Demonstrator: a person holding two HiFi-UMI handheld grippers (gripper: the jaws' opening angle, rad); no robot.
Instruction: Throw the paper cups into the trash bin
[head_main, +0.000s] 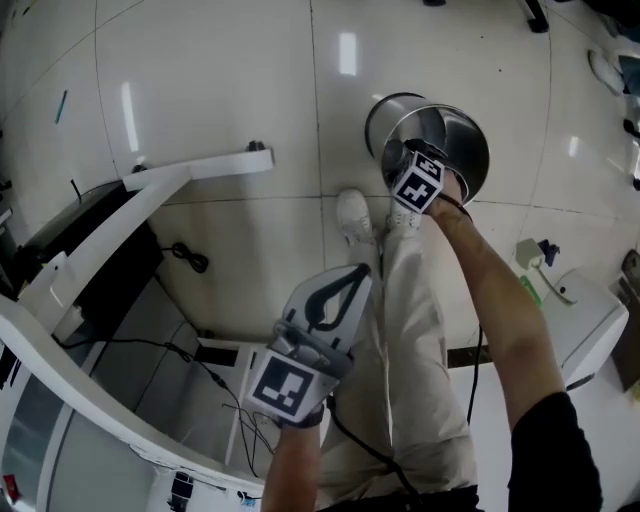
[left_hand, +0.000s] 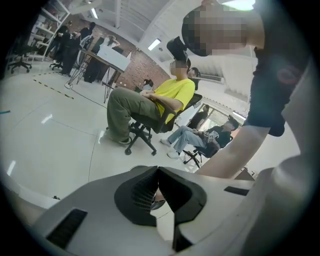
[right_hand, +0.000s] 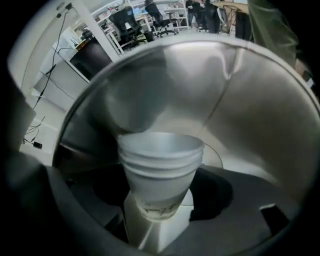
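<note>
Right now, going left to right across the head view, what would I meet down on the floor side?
black cable loop → left gripper → metal trash bin → white unit at the right edge

- Print (right_hand: 150, 209) on the paper cups (right_hand: 161, 165) is too blurred to read.
- Head view: the marker cube (head_main: 418, 186) hides the right hand-held gripper (head_main: 428, 160)'s jaws and the cups.

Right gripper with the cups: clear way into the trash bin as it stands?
Probably yes. The right gripper hangs at the trash bin's open mouth, shut on the paper cups; only bare metal wall shows ahead, no lid or obstacle.
</note>
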